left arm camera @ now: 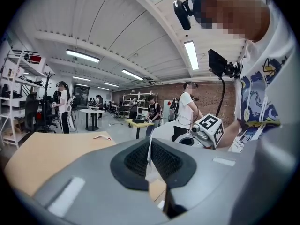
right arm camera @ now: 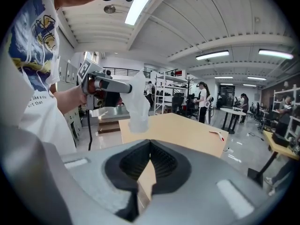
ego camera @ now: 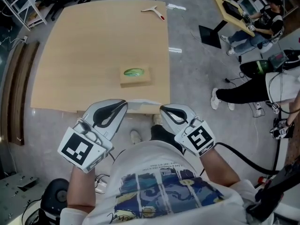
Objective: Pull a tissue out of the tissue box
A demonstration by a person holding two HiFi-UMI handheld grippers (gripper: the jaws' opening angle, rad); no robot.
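The left gripper (ego camera: 123, 103) pinches a white tissue (ego camera: 143, 104), well apart from the tissue box (ego camera: 135, 76) on the person's side. The right gripper (ego camera: 163, 108), also on the person's side of the box, is closed on nothing.

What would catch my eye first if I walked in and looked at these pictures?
Two grey grippers with black-and-white marker cubes fill the bottom of the head view. The left gripper is shut on a white tissue, and the right gripper beside it is shut and empty. Beyond them, a tissue box with a green opening sits in the middle of the table.
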